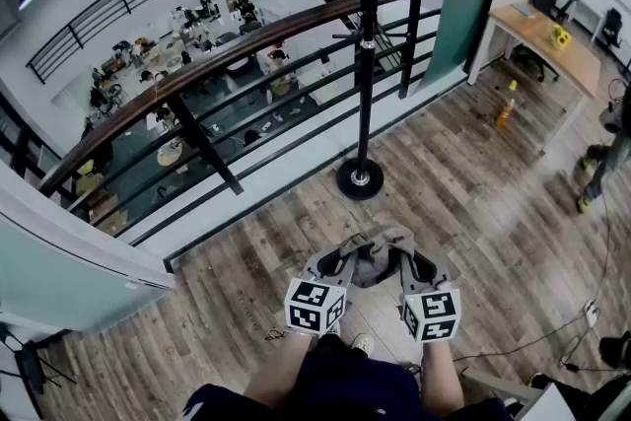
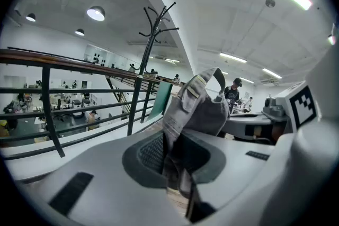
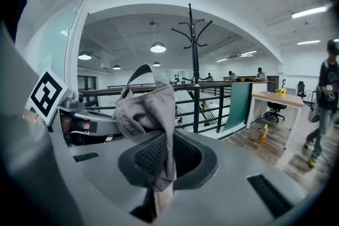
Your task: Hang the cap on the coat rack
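A grey fabric cap point(image 1: 373, 256) is stretched between my two grippers, low in the head view. My left gripper point(image 1: 336, 264) is shut on the cap's left side, where the cloth point(image 2: 197, 108) is pinched between its jaws. My right gripper point(image 1: 418, 267) is shut on the cap's right side, with the cloth point(image 3: 149, 108) bunched in its jaws. The black coat rack point(image 1: 365, 54) stands ahead on its round base point(image 1: 359, 179) by the railing. Its hooks at the top point(image 3: 193, 26) point(image 2: 158, 18) rise above the cap in both gripper views.
A curved brown-topped railing point(image 1: 227, 44) runs behind the rack, over an open floor below. A wooden desk point(image 1: 547, 35) with a chair stands at the right, and an orange bottle point(image 1: 505, 109) is on the floor. A person point(image 1: 603, 148) walks at the right edge. Cables lie at lower right.
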### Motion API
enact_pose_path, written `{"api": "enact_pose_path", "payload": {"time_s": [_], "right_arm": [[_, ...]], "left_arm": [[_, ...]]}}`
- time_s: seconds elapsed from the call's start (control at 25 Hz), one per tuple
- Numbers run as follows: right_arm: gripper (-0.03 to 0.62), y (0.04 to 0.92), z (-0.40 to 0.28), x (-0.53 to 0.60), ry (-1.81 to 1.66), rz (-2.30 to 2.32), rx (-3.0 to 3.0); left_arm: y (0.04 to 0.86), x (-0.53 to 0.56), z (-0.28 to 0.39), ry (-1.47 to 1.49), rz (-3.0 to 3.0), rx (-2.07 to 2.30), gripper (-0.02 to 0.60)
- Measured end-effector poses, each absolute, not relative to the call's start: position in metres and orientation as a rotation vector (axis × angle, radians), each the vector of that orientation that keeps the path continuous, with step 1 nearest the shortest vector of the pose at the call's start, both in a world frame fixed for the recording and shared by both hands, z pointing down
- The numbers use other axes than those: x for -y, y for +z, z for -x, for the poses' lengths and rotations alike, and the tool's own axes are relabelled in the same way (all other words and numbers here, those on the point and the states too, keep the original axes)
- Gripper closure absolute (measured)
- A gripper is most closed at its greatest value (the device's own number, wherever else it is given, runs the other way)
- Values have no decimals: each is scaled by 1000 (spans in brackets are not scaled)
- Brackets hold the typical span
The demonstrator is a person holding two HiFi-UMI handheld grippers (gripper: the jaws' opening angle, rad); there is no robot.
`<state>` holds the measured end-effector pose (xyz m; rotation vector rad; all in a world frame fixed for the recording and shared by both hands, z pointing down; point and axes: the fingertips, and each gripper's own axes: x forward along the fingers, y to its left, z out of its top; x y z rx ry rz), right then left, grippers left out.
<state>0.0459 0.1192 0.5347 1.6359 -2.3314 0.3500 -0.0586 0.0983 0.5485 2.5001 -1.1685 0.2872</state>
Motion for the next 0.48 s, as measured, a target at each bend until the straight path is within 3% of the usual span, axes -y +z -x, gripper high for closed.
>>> {"api": "enact_pose_path", "payload": {"time_s": [0.48], "right_arm": [[563,552,-35,-97,480,-1615,2303]], "left_arm": [[567,-76,66,306,-2458,1159,534]]}}
